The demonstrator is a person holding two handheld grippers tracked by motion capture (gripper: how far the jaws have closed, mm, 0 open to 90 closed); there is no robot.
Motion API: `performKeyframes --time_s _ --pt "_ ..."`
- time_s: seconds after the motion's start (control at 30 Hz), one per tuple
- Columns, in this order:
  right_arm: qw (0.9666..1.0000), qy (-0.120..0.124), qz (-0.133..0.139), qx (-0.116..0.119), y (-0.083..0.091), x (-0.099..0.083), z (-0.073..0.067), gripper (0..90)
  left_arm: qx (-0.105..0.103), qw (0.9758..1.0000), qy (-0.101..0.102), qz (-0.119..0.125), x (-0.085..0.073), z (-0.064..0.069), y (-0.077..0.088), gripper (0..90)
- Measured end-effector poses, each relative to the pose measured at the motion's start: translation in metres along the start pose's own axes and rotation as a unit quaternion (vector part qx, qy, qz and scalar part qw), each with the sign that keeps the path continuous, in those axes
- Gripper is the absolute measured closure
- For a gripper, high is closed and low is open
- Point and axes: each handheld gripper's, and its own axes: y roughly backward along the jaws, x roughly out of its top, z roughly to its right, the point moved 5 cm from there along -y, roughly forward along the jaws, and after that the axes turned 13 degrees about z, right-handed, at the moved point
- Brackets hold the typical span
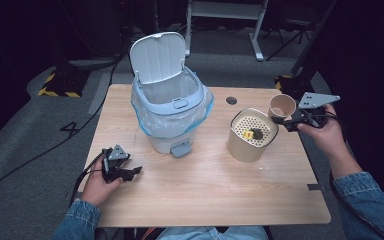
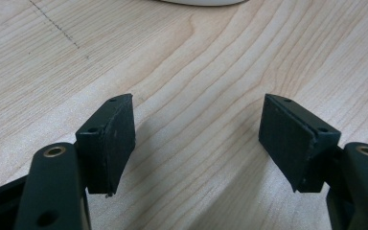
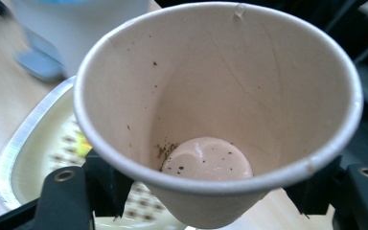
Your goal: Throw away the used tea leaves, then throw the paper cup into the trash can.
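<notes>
Standing toward the far left of the wooden table (image 1: 205, 185), the pale blue pedal bin (image 1: 172, 107) has its lid tipped up and a clear liner folded over its rim, and to its right sits a beige round container (image 1: 250, 142) topped by a perforated strainer holding a yellow scrap. Tilted just above that container's far right edge, the paper cup (image 3: 211, 110), only brown specks inside, is clamped between the right gripper's (image 1: 287, 121) jaws. The left gripper (image 2: 199, 139) rests near the table's left edge, jaws apart with only bare wood between them.

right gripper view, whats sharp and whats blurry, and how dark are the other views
Right gripper view: paper cup sharp, bin behind it blurred. High view: table lit, the room around it nearly black. Left gripper view: evenly lit, left tongs casting soft shadows on the wood.
</notes>
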Motion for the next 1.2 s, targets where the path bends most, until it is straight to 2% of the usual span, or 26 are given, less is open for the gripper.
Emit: performKeyframes --time_s 0.1,0.2,0.3,0.4,0.47,0.67,0.8,1.0,1.2 --pt "0.9992 -0.034 0.007 0.022 0.001 0.001 -0.002 29.6 0.0 1.0 0.0 -0.001 0.0 0.0 0.0 28.7" --pt "0.9966 -0.073 0.011 0.036 0.002 0.003 -0.003 29.3 0.0 1.0 -0.003 -0.001 0.001 0.0 -0.001 28.4" --pt "0.9898 -0.132 0.016 0.052 0.004 0.006 -0.004 29.2 -0.001 1.0 0.003 -0.002 0.0 0.001 -0.001 28.0" --pt "0.9855 -0.159 0.015 0.057 0.004 0.008 -0.005 29.2 -0.002 1.0 0.0 -0.002 0.001 0.0 -0.002 27.4" --pt "0.9854 -0.161 0.013 0.053 0.004 0.009 -0.005 29.1 -0.002 1.0 0.001 -0.002 0.001 0.001 -0.002 27.2" --pt "0.9883 -0.143 0.009 0.051 0.001 0.009 -0.005 28.9 -0.003 1.0 0.002 -0.001 0.001 0.001 -0.003 27.1" --pt "0.9881 -0.142 0.011 0.057 -0.002 0.013 -0.008 28.8 -0.003 1.0 0.002 -0.001 0.002 0.001 -0.003 27.0" --pt "0.9882 -0.139 0.017 0.063 -0.009 0.025 -0.009 28.6 -0.003 1.0 0.003 -0.001 0.001 0.001 -0.003 27.0" --pt "0.9881 -0.13 0.023 0.079 -0.025 0.048 -0.013 28.6 -0.003 1.0 0.002 -0.001 0.001 0.001 -0.003 27.1"
